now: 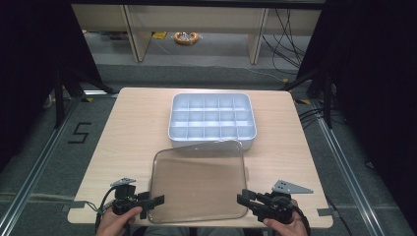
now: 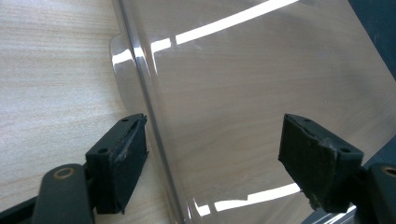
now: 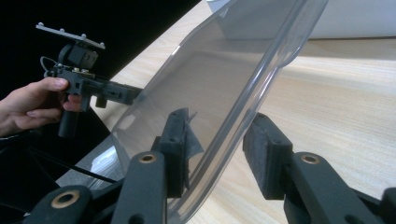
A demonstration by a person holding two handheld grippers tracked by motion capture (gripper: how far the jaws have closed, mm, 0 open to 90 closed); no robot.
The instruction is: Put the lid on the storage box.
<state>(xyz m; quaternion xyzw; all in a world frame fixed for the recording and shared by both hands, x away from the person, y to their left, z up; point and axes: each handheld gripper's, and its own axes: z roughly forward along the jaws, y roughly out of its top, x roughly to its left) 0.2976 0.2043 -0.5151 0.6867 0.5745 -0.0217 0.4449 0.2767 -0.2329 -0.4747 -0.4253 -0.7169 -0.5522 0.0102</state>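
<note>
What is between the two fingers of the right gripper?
In the right gripper view, the edge of the clear plastic lid passes between the fingers of the right gripper. Gaps show on both sides, so they are not yet closed on it.

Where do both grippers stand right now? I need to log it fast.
Left gripper: open, jaws astride the clear lid's edge.
Right gripper: open, jaws astride the lid's opposite edge, not clamped.

High view looks forward and down over the light wooden surface (image 1: 133, 128); both gripper views sit close, sharing the clear plastic lid (image 1: 199, 182).
</note>
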